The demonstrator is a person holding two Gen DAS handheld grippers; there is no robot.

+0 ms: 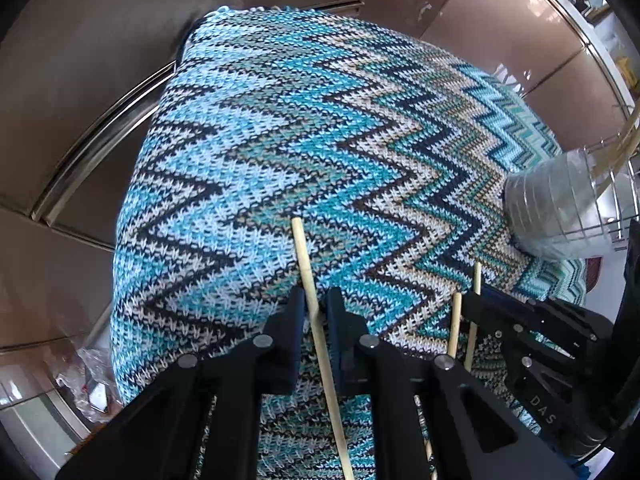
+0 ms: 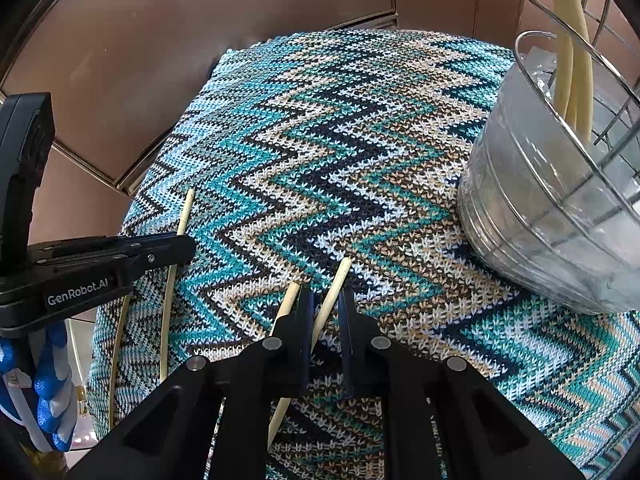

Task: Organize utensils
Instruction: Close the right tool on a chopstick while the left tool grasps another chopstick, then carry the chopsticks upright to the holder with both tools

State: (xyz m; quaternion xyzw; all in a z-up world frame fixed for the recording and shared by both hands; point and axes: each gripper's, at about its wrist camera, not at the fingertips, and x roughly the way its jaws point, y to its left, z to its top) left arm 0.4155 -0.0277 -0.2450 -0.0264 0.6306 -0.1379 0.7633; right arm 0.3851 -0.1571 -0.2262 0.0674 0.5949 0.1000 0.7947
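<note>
Left hand-held gripper point(image 1: 314, 312): narrow, pads on either side of one chopstick point(image 1: 308, 272); contact not certain.
Right hand-held gripper point(image 2: 325, 304): narrow around a second chopstick point(image 2: 334, 292); a third chopstick point(image 2: 286, 304) lies just left of it.
Surface: zigzag knitted cloth point(image 2: 360, 184) on a raised surface; brown panelled walls behind.
Landmark: wire holder point(image 2: 568, 184), right of both grippers, already holding pale utensils point(image 2: 572, 60).
Risk: thin, smooth sticks may pivot or slip if gripped off-centre; the neighbouring stick may be dragged.

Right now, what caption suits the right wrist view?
Right hand-held gripper straddles a chopstick on zigzag cloth beside a wire holder.
</note>
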